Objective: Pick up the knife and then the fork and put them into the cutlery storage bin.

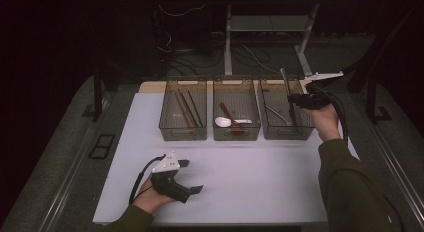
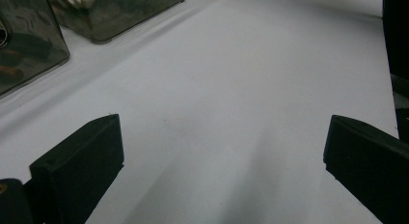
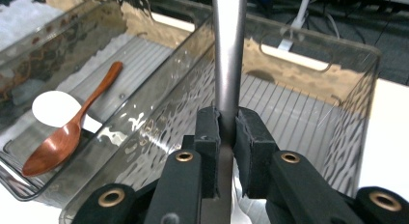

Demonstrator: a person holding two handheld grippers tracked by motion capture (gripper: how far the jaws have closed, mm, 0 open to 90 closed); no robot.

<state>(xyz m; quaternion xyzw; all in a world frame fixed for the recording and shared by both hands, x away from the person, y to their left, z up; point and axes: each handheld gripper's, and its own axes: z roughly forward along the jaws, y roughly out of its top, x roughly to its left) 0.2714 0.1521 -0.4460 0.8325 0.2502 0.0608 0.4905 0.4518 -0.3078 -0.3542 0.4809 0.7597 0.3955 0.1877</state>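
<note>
Metal fills your right gripper (image 3: 226, 137): its jaws are clamped on the handle of a steel utensil (image 3: 229, 50), which rises straight up between the pads in the right gripper view. Which kind of utensil it is, you cannot tell, since its working end is out of sight. In the high view your right gripper (image 1: 298, 98) sits over the right-hand bin (image 1: 285, 133) at the far right of the bench (image 1: 250, 177), and the utensil's handle (image 1: 285, 81) sticks up and away above the bin's far edge. Another steel piece (image 1: 278, 115) lies on the floor of that bin.

Three clear bins stand side by side across the far half of the bench. The middle bin (image 1: 236, 134) holds a wooden spoon (image 1: 231, 117) lying lengthwise and a white spoon (image 1: 226, 122) just beside it; in the right gripper view the wooden spoon (image 3: 67, 132) rests with its bowl towards you, its neck crossing the white spoon's (image 3: 54, 108) edge. The left bin (image 1: 182, 134) holds dark chopsticks (image 1: 187, 109) laid lengthwise.

Your left gripper (image 1: 192, 176) rests low at the near left of the bench, well apart from the bins, pointing right. Its jaws stand wide apart with nothing between them, just the bare white bench top (image 2: 231, 89) showing ahead in the left gripper view.
</note>
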